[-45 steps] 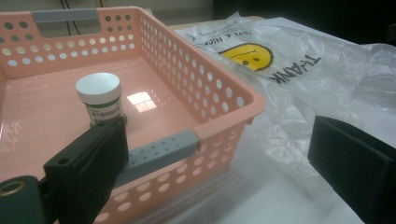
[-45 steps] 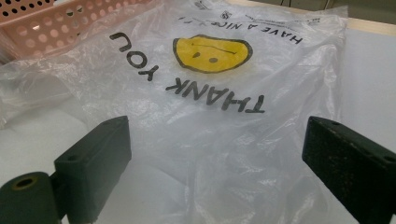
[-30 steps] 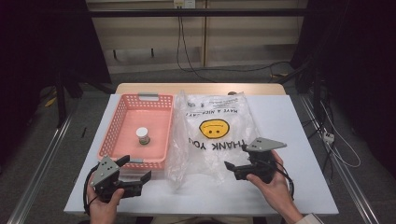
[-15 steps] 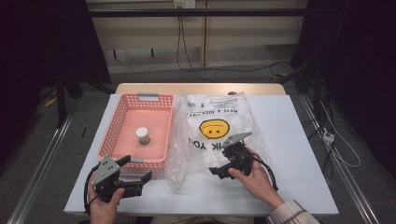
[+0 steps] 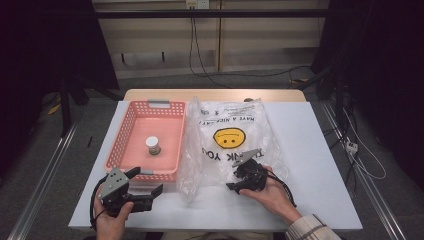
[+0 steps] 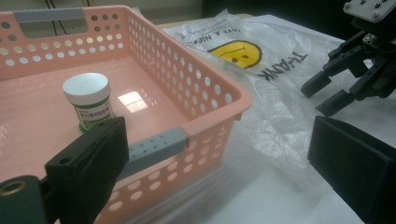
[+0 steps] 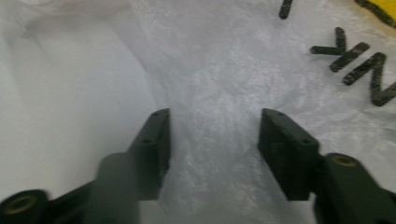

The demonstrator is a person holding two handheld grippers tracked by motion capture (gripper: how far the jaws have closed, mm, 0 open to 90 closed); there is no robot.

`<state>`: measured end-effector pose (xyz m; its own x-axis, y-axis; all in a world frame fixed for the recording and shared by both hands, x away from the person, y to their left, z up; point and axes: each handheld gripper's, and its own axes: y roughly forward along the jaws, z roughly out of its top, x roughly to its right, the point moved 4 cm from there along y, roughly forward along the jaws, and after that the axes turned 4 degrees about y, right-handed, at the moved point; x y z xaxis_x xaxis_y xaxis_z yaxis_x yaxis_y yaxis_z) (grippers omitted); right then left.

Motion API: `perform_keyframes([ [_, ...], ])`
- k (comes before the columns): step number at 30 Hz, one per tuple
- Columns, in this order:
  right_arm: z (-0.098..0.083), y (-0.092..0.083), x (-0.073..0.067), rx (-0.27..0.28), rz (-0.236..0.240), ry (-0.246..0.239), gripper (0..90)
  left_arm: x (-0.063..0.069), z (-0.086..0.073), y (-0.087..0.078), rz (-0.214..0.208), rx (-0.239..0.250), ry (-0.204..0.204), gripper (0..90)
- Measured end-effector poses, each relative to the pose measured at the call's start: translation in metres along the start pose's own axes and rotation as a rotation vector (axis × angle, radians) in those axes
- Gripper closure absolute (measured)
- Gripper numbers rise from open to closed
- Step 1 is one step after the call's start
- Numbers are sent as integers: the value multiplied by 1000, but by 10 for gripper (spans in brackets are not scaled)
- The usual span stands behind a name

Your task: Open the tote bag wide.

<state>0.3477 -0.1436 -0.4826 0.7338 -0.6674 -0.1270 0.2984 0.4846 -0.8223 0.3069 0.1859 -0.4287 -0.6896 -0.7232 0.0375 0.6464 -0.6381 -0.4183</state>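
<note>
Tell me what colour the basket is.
The basket is salmon pink with grey handles, clearest in the left gripper view.

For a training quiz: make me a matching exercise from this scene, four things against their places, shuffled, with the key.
Things:
1. small jar
2. pink basket
3. right gripper
4. left gripper

Places:
A. over the plastic bag's near part, open
B. inside the basket
C. at the table's near left edge, open
D. on the table, left of the bag

Pairs: 1-B, 2-D, 3-A, 4-C
</note>
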Motion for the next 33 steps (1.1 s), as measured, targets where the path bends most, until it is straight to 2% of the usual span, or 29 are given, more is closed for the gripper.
perform_keyframes([
  [4,0,-1,2,1,-5,3,564,0,0,0,-1,0,-1,51],
  [6,0,-2,5,5,-10,16,639,0,0,0,-1,-3,4,51],
  [7,0,-2,5,5,-10,16,639,-1,0,0,-1,-4,6,51],
  [10,0,-2,7,7,-24,28,714,0,0,1,0,-9,3,51],
  [13,2,0,6,15,-33,11,849,0,0,1,-1,-11,1,51],
  [15,2,1,5,19,-31,10,895,0,-1,2,-1,-14,6,51],
  [18,3,1,4,16,-33,10,900,0,-1,2,0,-16,11,50],
  [21,2,2,8,23,1,49,900,0,-1,2,0,-16,12,50],
  [24,3,1,9,19,4,83,900,0,-1,2,1,-16,13,50],
  [30,4,1,6,26,-14,90,900,0,-1,2,-2,-17,10,50],
  [33,8,-5,3,67,-12,90,900,0,-1,1,-4,-13,7,50],
])
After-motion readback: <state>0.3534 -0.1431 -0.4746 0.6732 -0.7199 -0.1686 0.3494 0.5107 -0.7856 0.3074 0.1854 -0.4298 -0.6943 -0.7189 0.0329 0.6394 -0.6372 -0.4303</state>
